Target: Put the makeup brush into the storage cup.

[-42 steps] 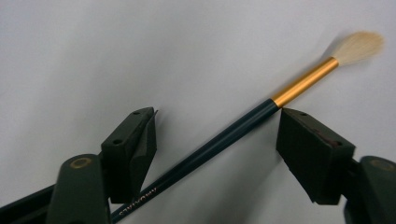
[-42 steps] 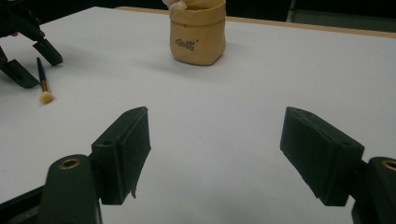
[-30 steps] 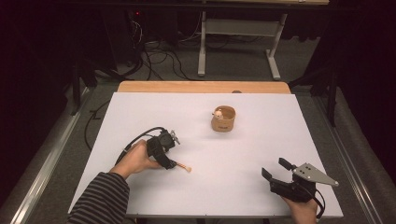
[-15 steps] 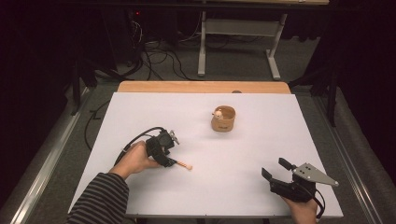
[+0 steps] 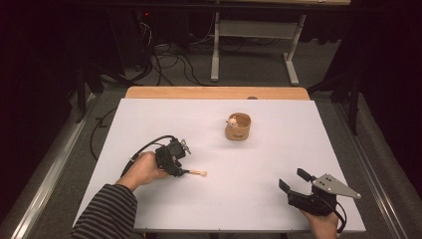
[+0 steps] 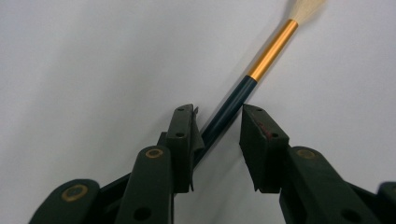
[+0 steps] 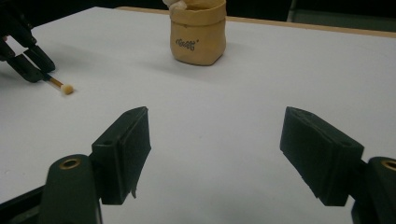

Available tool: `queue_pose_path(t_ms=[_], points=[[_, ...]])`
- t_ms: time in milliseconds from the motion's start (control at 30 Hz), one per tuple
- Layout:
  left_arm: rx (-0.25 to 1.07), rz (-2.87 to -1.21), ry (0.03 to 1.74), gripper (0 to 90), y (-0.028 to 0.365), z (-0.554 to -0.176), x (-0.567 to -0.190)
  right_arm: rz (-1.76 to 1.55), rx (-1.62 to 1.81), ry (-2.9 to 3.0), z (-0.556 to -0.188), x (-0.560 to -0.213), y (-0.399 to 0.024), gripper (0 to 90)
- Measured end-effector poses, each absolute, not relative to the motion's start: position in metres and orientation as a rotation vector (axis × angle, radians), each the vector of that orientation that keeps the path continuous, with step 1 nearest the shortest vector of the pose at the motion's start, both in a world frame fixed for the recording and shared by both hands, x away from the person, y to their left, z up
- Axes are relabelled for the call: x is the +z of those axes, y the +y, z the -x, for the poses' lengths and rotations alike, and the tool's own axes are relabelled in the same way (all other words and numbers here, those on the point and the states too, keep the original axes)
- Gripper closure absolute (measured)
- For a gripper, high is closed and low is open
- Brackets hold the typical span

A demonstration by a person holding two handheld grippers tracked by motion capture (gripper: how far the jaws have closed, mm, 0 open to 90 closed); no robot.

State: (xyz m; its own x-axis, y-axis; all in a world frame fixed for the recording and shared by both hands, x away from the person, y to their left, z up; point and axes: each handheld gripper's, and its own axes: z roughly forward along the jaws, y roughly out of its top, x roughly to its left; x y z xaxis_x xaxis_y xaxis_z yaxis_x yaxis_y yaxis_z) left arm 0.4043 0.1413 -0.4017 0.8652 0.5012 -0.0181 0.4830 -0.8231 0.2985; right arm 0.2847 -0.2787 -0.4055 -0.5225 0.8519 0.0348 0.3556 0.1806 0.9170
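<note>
Nearest the person, the right gripper (image 5: 298, 188) rests at the counter's (image 5: 278, 149) front right corner, its fingers (image 7: 123, 151) spread wide with nothing between them. Further in on the left, the left gripper (image 5: 184, 172) lies low over the counter with the brush (image 6: 243, 93) between its fingers (image 6: 183, 140). The jaws have just been closing around the dark handle; one finger touches it, the other stands just off, so the grip is not yet made and the brush lies flat on the counter, bristles pointing toward the middle. To do this well, I would say the closing should finish squarely on the dark handle, short of the gold ferrule, so the round shaft does not roll or squirt out sideways. A level lift after that would keep the bristle tip from dragging. Farther back, past the centre, stands the small tan pouch (image 5: 238, 128) with something pale poking from its mouth, well apart from both grippers.
</note>
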Motion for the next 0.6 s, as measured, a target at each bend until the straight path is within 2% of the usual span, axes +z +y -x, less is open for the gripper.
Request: queue_pose_path(t_ms=[600], points=[[0.072, -2.746, 0.754, 81.1, 0.1446, -0.4054, -0.4012, -1.143, 1.317, 1.967, -0.2841, -0.4052, -0.2798, 26.2]])
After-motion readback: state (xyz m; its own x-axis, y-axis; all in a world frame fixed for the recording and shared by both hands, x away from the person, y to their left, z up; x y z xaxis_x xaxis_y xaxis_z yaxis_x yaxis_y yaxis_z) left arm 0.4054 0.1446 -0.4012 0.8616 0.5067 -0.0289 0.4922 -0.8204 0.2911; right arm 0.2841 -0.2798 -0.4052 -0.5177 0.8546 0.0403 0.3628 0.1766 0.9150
